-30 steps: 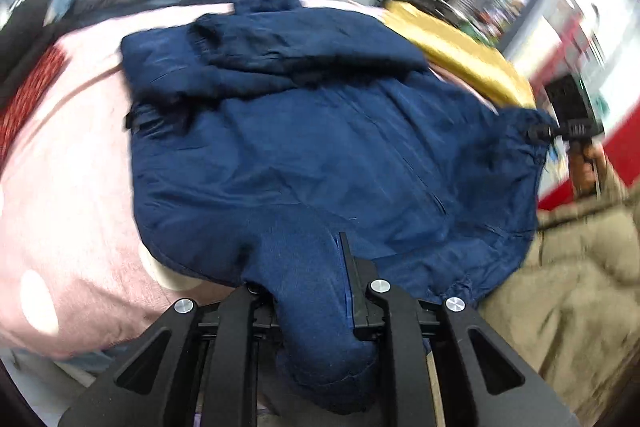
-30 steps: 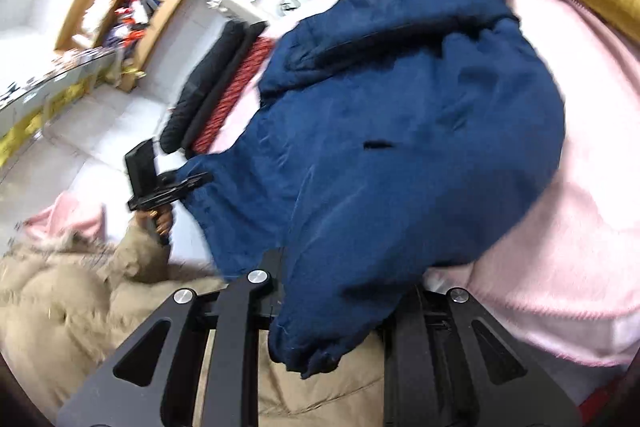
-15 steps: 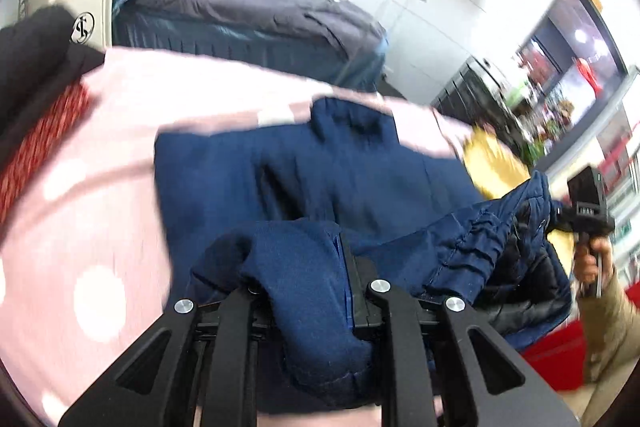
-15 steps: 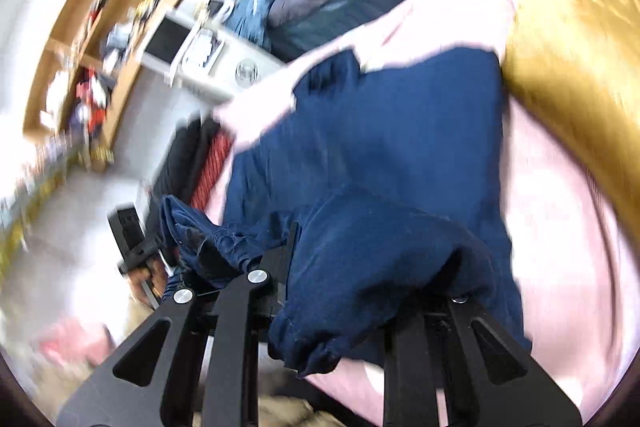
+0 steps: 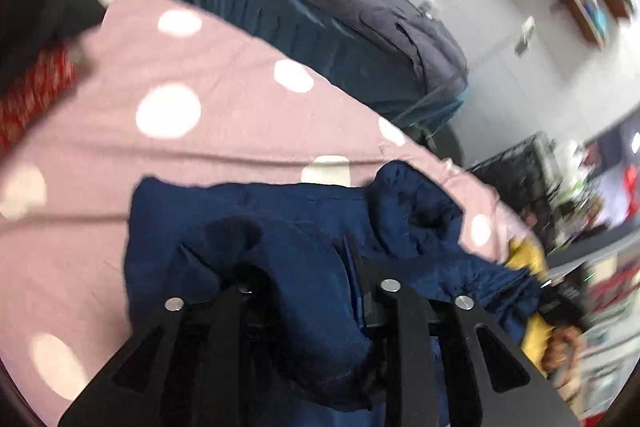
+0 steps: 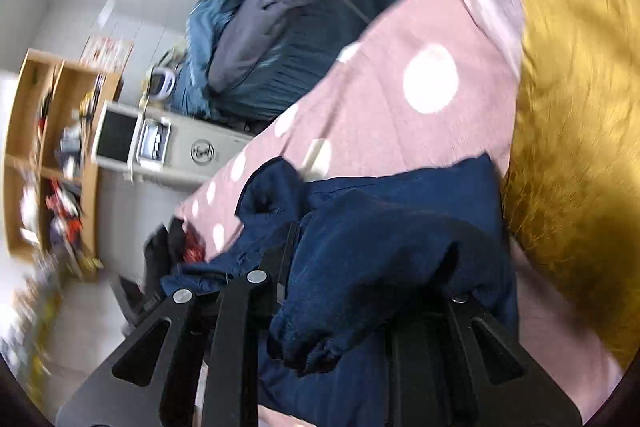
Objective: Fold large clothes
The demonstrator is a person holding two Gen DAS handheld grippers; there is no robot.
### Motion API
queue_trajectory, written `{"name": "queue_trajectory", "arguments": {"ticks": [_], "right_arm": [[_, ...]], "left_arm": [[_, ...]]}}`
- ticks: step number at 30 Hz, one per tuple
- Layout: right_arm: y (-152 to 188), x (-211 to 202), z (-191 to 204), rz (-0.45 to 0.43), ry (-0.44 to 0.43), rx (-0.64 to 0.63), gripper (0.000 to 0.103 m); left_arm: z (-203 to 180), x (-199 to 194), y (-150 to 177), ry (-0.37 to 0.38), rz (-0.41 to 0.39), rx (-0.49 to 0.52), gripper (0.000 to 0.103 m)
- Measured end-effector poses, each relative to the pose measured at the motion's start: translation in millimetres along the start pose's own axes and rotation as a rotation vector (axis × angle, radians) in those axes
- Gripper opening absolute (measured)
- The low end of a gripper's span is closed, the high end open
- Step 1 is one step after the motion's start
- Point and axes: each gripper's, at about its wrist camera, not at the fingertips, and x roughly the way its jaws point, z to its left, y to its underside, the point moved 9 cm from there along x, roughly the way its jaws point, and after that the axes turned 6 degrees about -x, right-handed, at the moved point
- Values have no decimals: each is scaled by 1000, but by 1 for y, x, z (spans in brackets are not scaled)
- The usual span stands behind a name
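A navy padded jacket (image 5: pixel 400 203) lies on the pink cover with white dots (image 5: pixel 220 147), its lower half doubled over the upper half towards the collar. My left gripper (image 5: pixel 300 267) has a bunched hem corner of it between its fingers, and the jaws are opening. In the right wrist view the same jacket (image 6: pixel 420 187) hangs over my right gripper (image 6: pixel 372 251). Those jaws are opening too, with a thick fold between them that hides the right finger. At the right edge of the left wrist view, a hand (image 5: pixel 560 351) holds the other gripper.
A yellow cushion (image 6: pixel 572 87) lies on the cover right of the jacket. Beyond the cover's far edge sit a heap of blue and grey clothes (image 5: pixel 320 7), a white machine (image 6: pixel 160 143) and a wooden shelf (image 6: pixel 52 147). Red and black fabric (image 5: pixel 32 99) lies at the left.
Both grippers have carried the jacket's lower edge forward over its body to the collar end, rolling as they went. The jacket now lies doubled and much more pink cover shows.
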Motion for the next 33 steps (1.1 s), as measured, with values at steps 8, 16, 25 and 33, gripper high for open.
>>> {"name": "queue_trajectory", "arguments": {"ticks": [8, 16, 25, 33], "right_arm": [[-12, -4, -33, -27, -318, 300, 62], [-11, -49, -3, -150, 10, -70, 81], [52, -25, -28, -10, 439, -507, 37], [27, -40, -29, -163, 404, -415, 12]], "left_arm": [[69, -80, -33, 202, -108, -319, 87], [73, -112, 20, -253, -133, 173, 90], [67, -44, 63, -348, -79, 326, 84], [87, -33, 39, -306, -96, 121, 14]]}}
